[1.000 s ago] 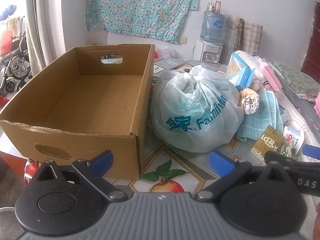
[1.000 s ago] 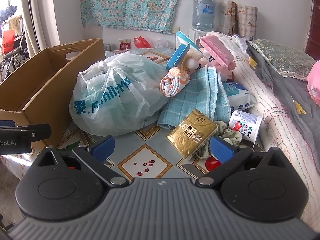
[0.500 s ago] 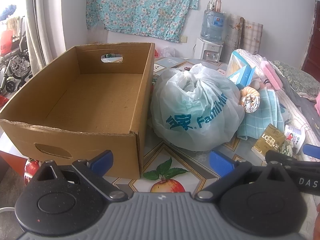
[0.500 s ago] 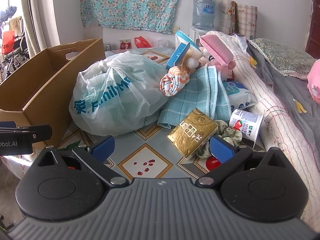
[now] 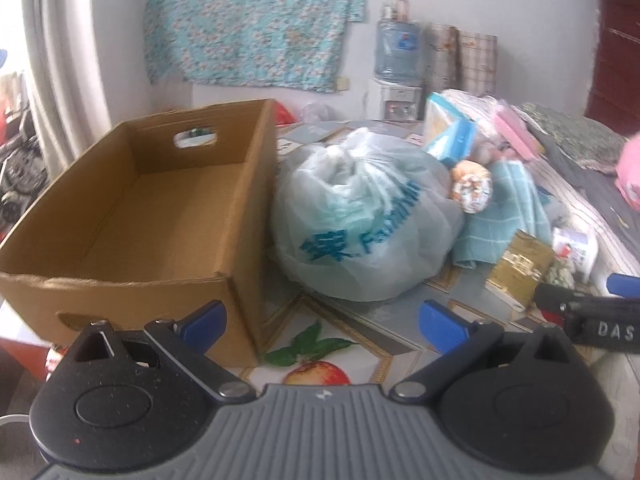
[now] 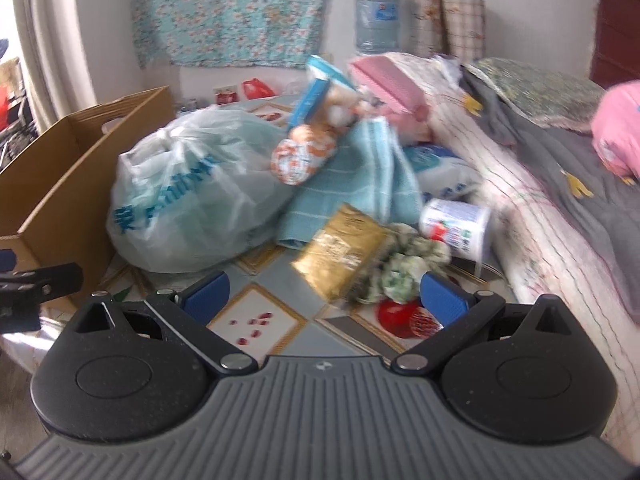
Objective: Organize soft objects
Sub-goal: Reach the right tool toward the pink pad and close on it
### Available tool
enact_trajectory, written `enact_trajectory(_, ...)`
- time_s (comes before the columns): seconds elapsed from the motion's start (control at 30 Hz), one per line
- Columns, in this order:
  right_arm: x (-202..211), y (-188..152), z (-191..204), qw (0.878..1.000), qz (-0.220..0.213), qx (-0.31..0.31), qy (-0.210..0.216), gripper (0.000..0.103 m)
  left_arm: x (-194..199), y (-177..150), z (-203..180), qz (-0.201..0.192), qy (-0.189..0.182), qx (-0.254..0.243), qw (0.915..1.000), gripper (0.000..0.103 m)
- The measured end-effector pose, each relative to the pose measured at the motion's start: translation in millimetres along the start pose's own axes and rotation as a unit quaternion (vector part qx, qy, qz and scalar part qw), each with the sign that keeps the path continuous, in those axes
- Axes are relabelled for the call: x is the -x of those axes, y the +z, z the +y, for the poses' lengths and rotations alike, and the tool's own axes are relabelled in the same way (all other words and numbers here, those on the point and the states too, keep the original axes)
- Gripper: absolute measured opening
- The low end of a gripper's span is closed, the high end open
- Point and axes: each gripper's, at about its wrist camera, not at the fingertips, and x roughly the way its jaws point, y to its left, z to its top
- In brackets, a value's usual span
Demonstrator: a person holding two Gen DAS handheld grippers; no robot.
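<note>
Facing the tied plastic bag [image 5: 360,236], left gripper [image 5: 322,316] spread, empty; cardboard box [image 5: 132,216] just left. Right gripper [image 6: 324,294] spread, nearer the gold pouch [image 6: 340,250].

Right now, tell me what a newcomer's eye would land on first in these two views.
First, the big cardboard box, open and with nothing in it, on the left of the table. Right beside it bulges a knotted plastic bag with blue lettering. Behind and right of the bag, a teal checked towel with a rolled orange-patterned cloth on it and a gold packet in front.
</note>
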Motion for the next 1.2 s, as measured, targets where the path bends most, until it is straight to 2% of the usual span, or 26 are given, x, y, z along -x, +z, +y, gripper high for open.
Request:
enact_trajectory(0.13, 1.4, -4.1, -24.2, 0.999, -0.010, -0.033, -0.012, 0.102, 1.3, 0.8, -18.8, -0.009, -0.024, -0.028, 0.9993, 0.103)
enact_trajectory(0.43, 9.0, -11.4, -70.0, 0.995, -0.062, -0.071, -0.045, 0.102, -3.0, 13.9, -64.2, -0.019, -0.074, -0.092, 0.9929, 0.103)
enact_trajectory(0.77, 8.2, -19.2, -97.3, 0.992, -0.076, -0.091, -0.049, 0.102, -21.7, 27.7, -86.0, -0.015, -0.152, -0.084, 0.9847, 0.103)
enact_trajectory(0.9, 5.2, -18.3, -105.2, 0.991, -0.080, -0.100, -0.043, 0.102, -22.4, 35.6, -95.9, -0.023, -0.154, -0.098, 0.9829, 0.103)
enact_trajectory(1.03, 1.5, -3.4, -116.1, 0.988, -0.099, -0.113, -0.025, 0.102, -14.3, 59.6, -99.9, -0.054, -0.151, -0.109, 0.9810, 0.103)
enact_trajectory(1.13, -1.5, 20.7, -127.2, 0.984, -0.128, -0.126, -0.005, 0.102, -3.5, 89.6, -101.1, -0.108, -0.134, -0.112, 0.9786, 0.103)
enact_trajectory(1.2, -5.3, 40.0, -135.1, 0.980, -0.148, -0.136, 0.007, 0.102, 2.1, 109.7, -103.4, -0.147, -0.132, -0.115, 0.9735, 0.103)
